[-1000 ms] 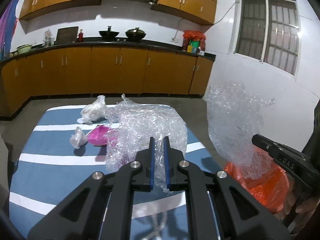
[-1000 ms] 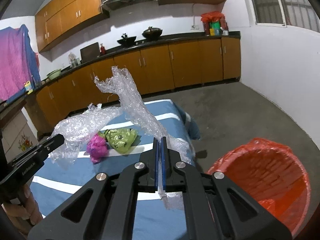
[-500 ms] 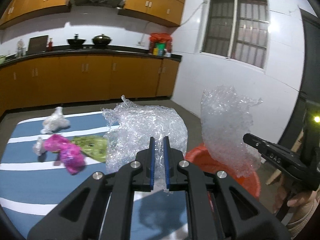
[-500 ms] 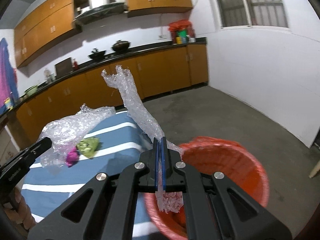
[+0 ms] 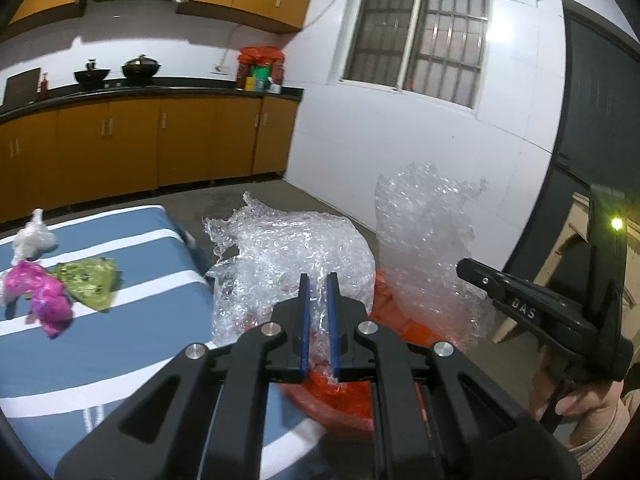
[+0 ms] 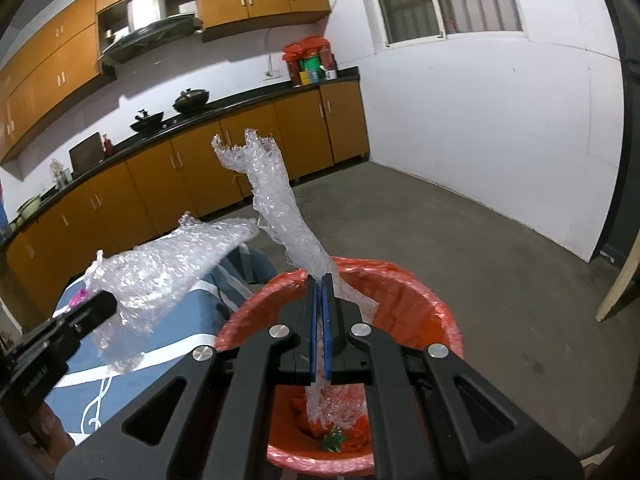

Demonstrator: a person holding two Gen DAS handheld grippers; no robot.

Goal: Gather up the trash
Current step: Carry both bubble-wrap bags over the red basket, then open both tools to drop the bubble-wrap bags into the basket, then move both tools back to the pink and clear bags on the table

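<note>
You hold a crumpled sheet of bubble wrap in each gripper, both of them off the bench and over the orange-lined bin (image 6: 404, 280) that stands just past the bench's right edge. Your right gripper (image 6: 319, 320) is clenched on a long twisted strip of bubble wrap (image 6: 280, 208); its lower tail already hangs inside the bin, so letting go here should drop it straight in. Your left gripper (image 5: 318, 320) grasps the wider bubble wrap sheet (image 5: 288, 256), the blue pads pinching it with a narrow gap. That sheet sits above the bin's near rim, beside the bench edge, and it may need to come a little further over the opening, since such light film tends to drift as it falls. Some scraps already lie at the bottom of the bin. On the striped cloth (image 5: 120, 344) covering the bench, a pink wrapper (image 5: 44, 292), a green wrapper (image 5: 90, 280) and a white crumpled bag (image 5: 34, 236) wait near the far left corner.
</note>
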